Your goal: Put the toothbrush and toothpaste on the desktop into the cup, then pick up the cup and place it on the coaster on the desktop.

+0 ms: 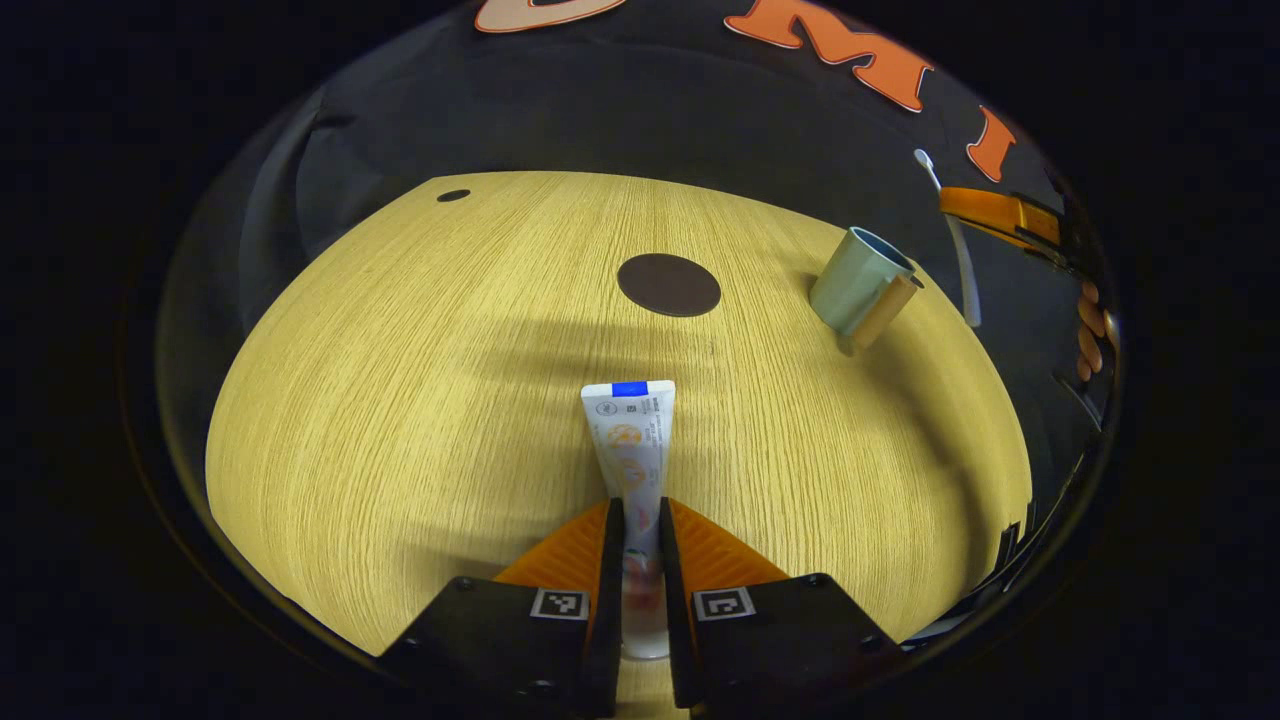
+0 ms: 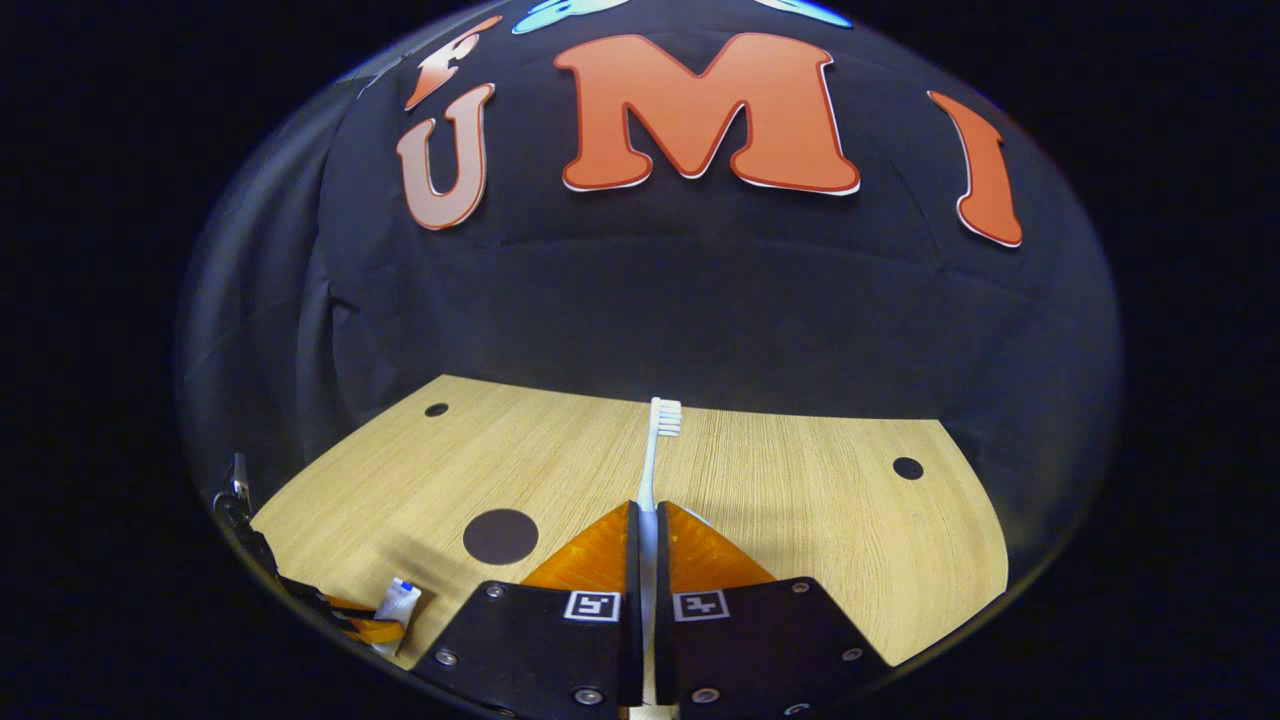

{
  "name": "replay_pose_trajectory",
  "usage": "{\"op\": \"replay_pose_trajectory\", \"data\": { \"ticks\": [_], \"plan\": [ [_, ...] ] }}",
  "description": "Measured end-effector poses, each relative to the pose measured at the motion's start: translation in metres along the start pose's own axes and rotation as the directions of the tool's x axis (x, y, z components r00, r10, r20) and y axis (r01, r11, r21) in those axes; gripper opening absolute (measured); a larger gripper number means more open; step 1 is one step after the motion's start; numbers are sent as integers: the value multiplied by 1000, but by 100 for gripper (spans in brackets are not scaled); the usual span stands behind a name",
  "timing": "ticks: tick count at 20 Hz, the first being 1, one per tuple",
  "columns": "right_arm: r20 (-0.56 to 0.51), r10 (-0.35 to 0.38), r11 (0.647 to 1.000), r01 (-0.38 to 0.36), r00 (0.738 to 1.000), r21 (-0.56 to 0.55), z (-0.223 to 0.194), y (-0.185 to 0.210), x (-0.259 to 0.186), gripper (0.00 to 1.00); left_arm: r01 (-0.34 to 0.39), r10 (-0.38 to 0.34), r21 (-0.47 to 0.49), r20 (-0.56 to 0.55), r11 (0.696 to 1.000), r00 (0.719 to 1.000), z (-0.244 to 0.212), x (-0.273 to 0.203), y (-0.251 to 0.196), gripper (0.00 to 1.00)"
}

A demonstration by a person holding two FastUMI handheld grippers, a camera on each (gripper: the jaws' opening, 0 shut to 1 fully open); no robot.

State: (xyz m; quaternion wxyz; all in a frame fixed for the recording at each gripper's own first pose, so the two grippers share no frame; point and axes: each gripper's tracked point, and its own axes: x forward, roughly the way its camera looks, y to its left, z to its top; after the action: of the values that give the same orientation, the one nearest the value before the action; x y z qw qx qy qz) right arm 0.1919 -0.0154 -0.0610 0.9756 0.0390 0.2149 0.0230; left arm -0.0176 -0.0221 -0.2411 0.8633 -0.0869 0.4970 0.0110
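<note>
left gripper (image 1: 637,520) clamped on toothpaste (image 1: 632,440), cap end hidden | right gripper (image 2: 646,520) pinching toothbrush (image 2: 655,450), handle hidden | cup (image 1: 860,282) tilted

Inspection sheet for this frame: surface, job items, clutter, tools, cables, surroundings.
Surface: light wood-grain desktop with small dark holes near its far edge.
Job's things: toothpaste in the left tool; toothbrush in the right tool, bristles away from the camera; cup on the desktop, empty as far as its visible mouth shows; dark round coaster bare, apart from the cup.
Clutter: nothing seen.
Grippers: left tool shut on the toothpaste; right tool shut on the toothbrush handle.
Cables: nothing clearly seen.
Surroundings: black cloth wall; a hand at the right edge.
</note>
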Motion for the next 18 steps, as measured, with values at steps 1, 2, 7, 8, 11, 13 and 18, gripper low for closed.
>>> {"op": "replay_pose_trajectory", "data": {
  "ticks": [1, 2, 7, 8, 11, 13, 18],
  "plan": [
    [27, -5, 1000, 5, 1000, 14, 6, -4, 4, 5, 1, -1, 0, 3, 1000, 1000, 0, 0, 0, 24],
    [54, -10, 1000, 9, 999, 28, 12, -9, 7, 5, 4, -4, 1, 6, 1000, 1000, 0, 1, 0, 23],
    [152, -3, 995, -12, 988, 98, 33, -17, 24, 5, 13, -13, 4, 15, 1000, 1000, 4, -3, -1, 24],
    [181, -13, 994, -6, 983, 106, 36, -19, 29, 5, 15, -15, 5, 20, 1000, 1000, 3, -2, 0, 24],
    [239, -41, 997, 24, 970, 74, 34, -24, 46, 5, 15, -15, -2, 43, 1000, 999, 3, -1, 0, 24],
    [275, -41, 998, 28, 961, 50, 35, -23, 54, 5, 17, -16, -8, 57, 1000, 998, 2, 0, -2, 24],
    [274, -15, 1000, 8, 961, 26, 16, -19, 75, 5, 40, -39, -7, 115, 999, 993, 7, -4, -1, 24]
  ]
}}
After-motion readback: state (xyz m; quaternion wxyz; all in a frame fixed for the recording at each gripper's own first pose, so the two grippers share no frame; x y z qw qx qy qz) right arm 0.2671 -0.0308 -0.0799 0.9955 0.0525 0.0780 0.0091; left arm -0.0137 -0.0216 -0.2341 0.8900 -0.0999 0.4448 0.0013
